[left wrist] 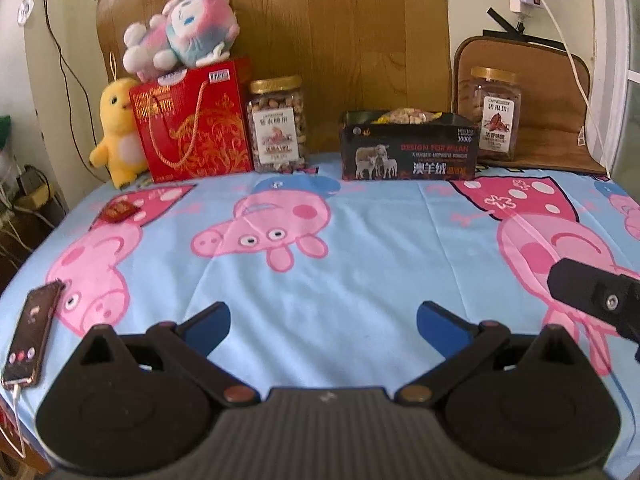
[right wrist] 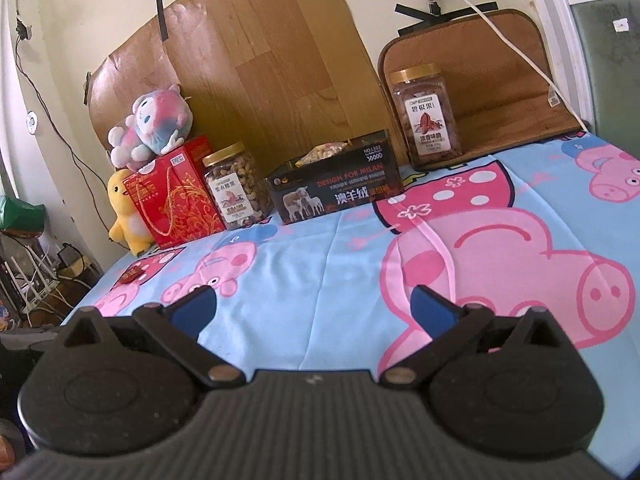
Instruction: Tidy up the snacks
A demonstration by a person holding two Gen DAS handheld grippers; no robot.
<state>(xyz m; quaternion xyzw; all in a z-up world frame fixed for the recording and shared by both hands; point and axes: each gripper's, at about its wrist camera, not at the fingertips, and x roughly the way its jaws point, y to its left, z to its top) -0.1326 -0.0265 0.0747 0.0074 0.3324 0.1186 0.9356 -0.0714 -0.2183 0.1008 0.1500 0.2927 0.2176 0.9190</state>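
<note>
- Where the blue cartoon-pig cloth [left wrist: 360, 216] meets its left edge, a phone [left wrist: 32, 336] lies face up with its screen lit and a cable running from its near end
- A small red packet [left wrist: 119, 212] lies alone on the cloth, well in front of the back row
- At the far left of that row a yellow plush chick [left wrist: 116, 132] stands just beside a red gift bag [left wrist: 192, 120], and a pink-and-blue plush toy [left wrist: 184, 32] lies on top of the bag
- Just right of the bag stands a gold-lidded jar of nuts [left wrist: 277, 124], upright and closed
- Further right, an open black box [left wrist: 408, 152] printed with sheep holds snack packets [left wrist: 408, 116] that show above its rim
- Behind the box's right end a second gold-lidded jar [left wrist: 496, 114] stands upright against a brown cushion [left wrist: 560, 92]
- The left gripper [left wrist: 323, 322] hangs over the near cloth, blue-padded jaws spread wide with nothing between them
- The right gripper [right wrist: 314, 308] is likewise wide open and empty above the cloth; its black body shows at the right edge of the left wrist view
</note>
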